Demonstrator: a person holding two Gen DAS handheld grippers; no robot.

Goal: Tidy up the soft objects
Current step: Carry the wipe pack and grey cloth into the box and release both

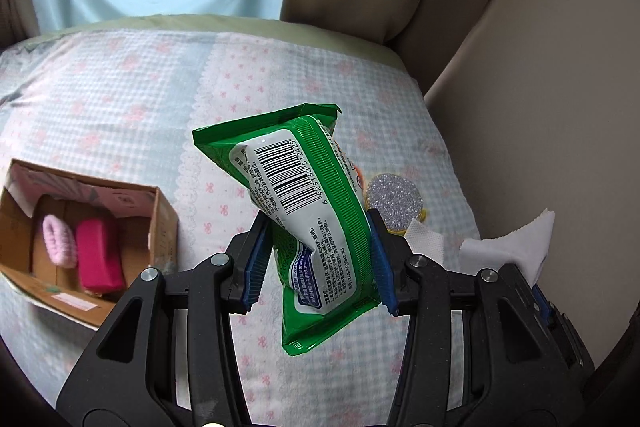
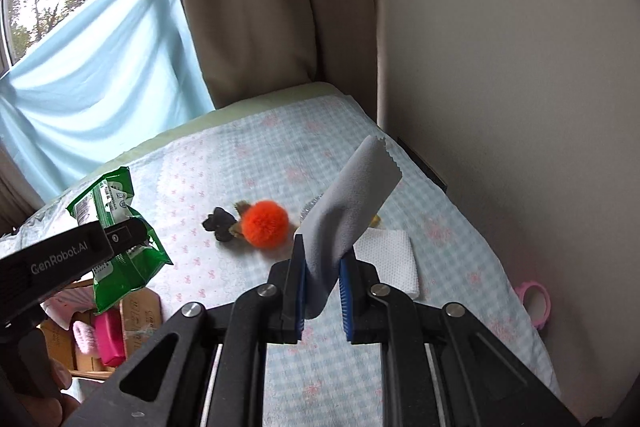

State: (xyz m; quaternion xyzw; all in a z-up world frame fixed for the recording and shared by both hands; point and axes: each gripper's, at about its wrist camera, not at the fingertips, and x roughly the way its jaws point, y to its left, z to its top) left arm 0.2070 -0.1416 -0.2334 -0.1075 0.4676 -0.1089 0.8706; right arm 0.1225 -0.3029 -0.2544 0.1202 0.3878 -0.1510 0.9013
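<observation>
Clamped in left gripper [image 1: 320, 259]: green wipes pack [image 1: 304, 211], aloft near cardboard box [image 1: 160, 211]. Pinched in right gripper [image 2: 323, 291]: grey cloth [image 2: 352, 195]. Boxed already: two pink items. Left on bed: orange pompom [image 2: 265, 223], folded tissue [image 2: 392, 259].

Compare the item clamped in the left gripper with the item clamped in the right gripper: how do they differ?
The left gripper holds a green wet-wipes pack; the right gripper holds a plain grey cloth. The pack is glossy, printed with a barcode and plump; the cloth is matte, unprinted and thin, with a zigzag-cut edge. The pack fills wide-set fingers; the cloth sits between narrow-set ones. Both are soft, lifted clear of the bedspread.
</observation>
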